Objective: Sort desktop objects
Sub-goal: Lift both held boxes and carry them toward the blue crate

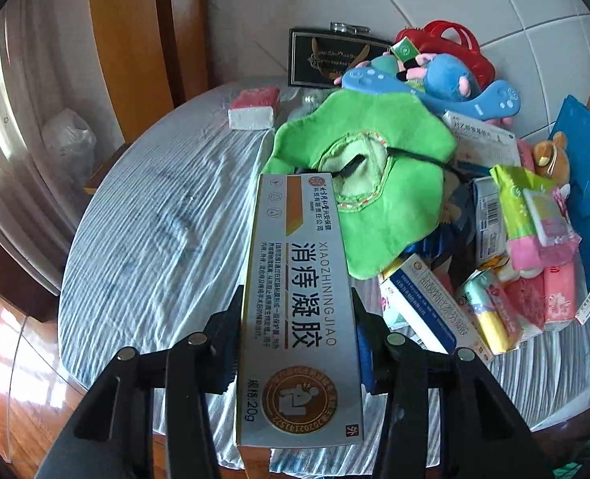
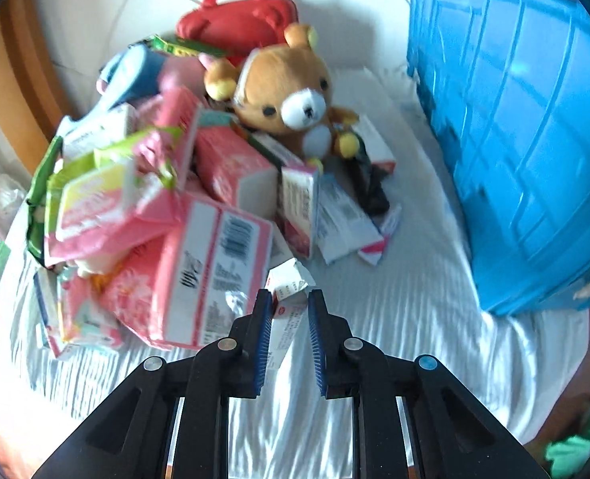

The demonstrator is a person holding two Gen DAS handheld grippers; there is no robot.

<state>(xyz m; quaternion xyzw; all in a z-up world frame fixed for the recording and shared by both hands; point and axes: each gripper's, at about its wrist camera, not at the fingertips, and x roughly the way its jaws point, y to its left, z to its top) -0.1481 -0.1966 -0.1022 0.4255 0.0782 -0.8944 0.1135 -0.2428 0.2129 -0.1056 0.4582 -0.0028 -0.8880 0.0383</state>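
Note:
My left gripper (image 1: 296, 319) is shut on a long silver ointment box (image 1: 298, 303) with Chinese print, held above the striped cloth. Beyond it lies a green cloth bib (image 1: 374, 175) on the pile of boxes and tissue packs (image 1: 506, 263). My right gripper (image 2: 291, 307) is part open around a small crumpled white and red box (image 2: 289, 295) lying on the white cloth; its pads (image 2: 267, 323) are close to the box, contact unclear. A brown teddy bear (image 2: 291, 95) sits on the pile of pink boxes (image 2: 215, 255).
A blue plastic crate (image 2: 514, 151) stands at the right. A red bag (image 2: 243, 20), a blue plush toy (image 1: 446, 76) and a dark framed plaque (image 1: 326, 60) lie at the back. A tissue pack (image 1: 255, 107) lies apart on the cloth. The table edge and wood floor (image 1: 11, 379) show at the left.

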